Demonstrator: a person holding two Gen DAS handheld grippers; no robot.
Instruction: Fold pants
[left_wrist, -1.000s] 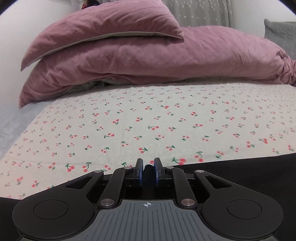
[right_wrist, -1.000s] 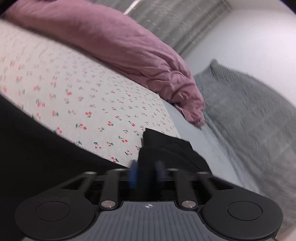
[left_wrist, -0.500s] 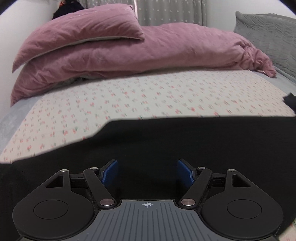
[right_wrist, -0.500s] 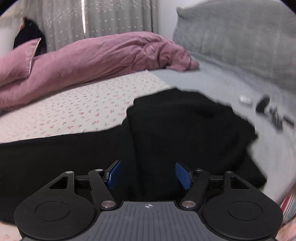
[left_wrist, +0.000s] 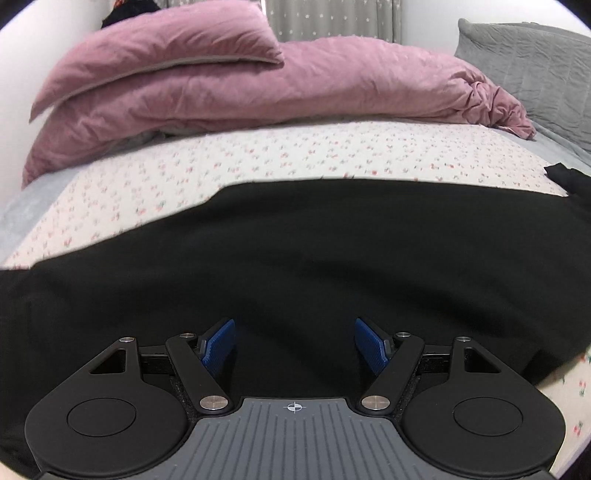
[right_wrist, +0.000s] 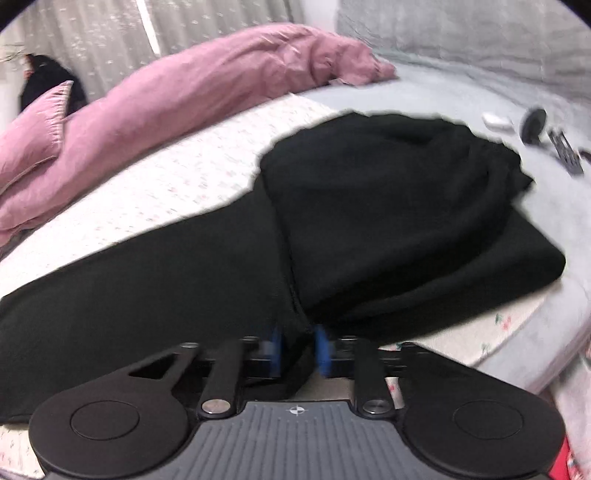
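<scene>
Pants (right_wrist: 369, 221) are being pinched at a near edge by the closing right gripper (right_wrist: 297, 349), the left gripper (left_wrist: 294, 345) spread wide; a thin bite could let fabric slip.

A home bedroom: a bed spread with a cherry-print sheet (left_wrist: 332, 155), a mauve pillow (left_wrist: 166, 44) stacked on a bunched mauve duvet (left_wrist: 295, 88) at the far side, a grey quilted cushion (left_wrist: 528, 62) far right, and grey dotted curtains (left_wrist: 332, 18) behind them
</scene>
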